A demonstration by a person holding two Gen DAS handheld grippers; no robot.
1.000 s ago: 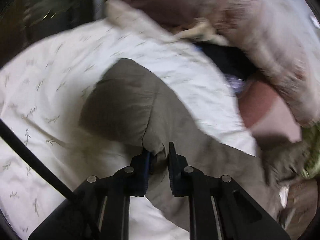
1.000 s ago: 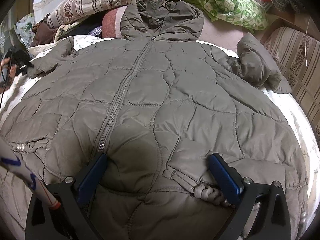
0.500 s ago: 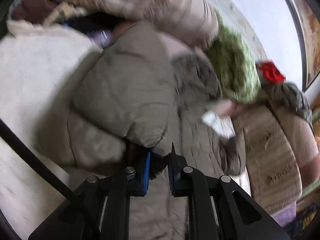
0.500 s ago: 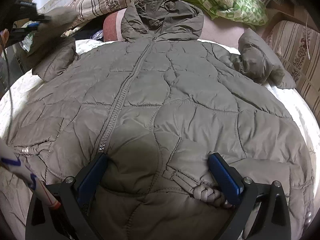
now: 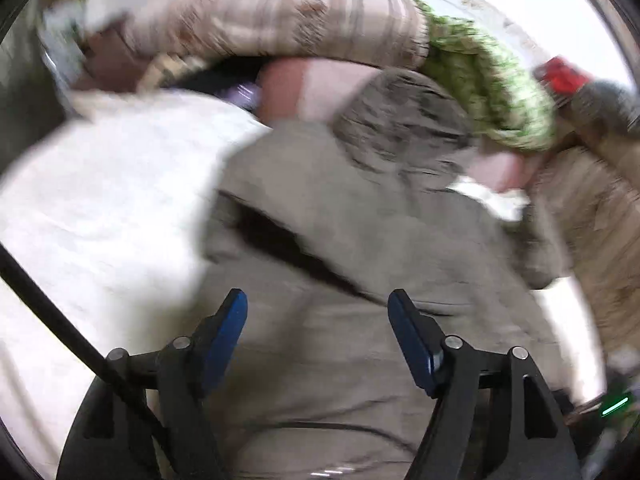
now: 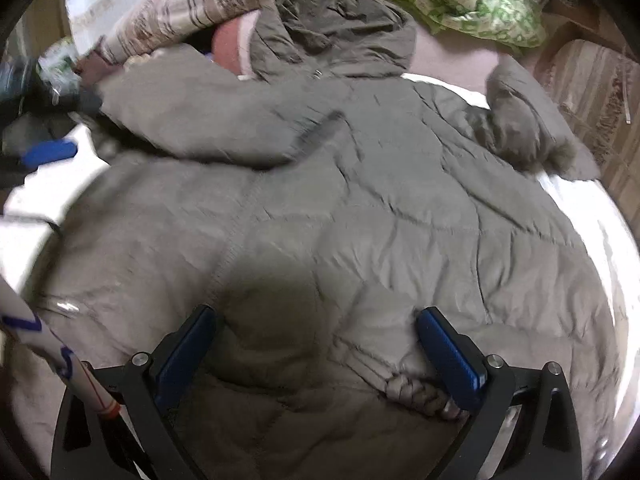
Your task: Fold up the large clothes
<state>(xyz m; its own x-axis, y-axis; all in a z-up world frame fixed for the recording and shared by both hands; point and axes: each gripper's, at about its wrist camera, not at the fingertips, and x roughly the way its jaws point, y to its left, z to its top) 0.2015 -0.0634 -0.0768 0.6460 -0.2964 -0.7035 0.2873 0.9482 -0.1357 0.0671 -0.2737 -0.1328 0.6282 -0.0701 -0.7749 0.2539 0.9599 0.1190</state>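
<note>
In the left wrist view, the left gripper has its two blue-padded fingers spread well apart with nothing between them. The olive-grey quilted hooded coat lies spread under and ahead of the fingers on the white sheet with a faint sprig print, which shows to the left of the left finger. A dark fold line runs slantwise across the coat just ahead of the fingertips. The coat's hood sits far ahead, a little right of the fingers. Beyond it lie the beige striped pillow and, further right, the green-and-white patterned blanket. The whole view is blurred, so finer detail cannot be told.

In the right wrist view, the right gripper also has its blue-padded fingers wide apart, holding nothing, low over the coat near its hem. A braided grey cord of the coat lies just beside the inner face of the right finger. Ahead and to the left of the fingers, one puffy sleeve is folded across the chest of the coat, its cuff end reaching toward the zip line. The other sleeve lies bunched far ahead to the right. The hood is straight ahead at the far end.
</note>
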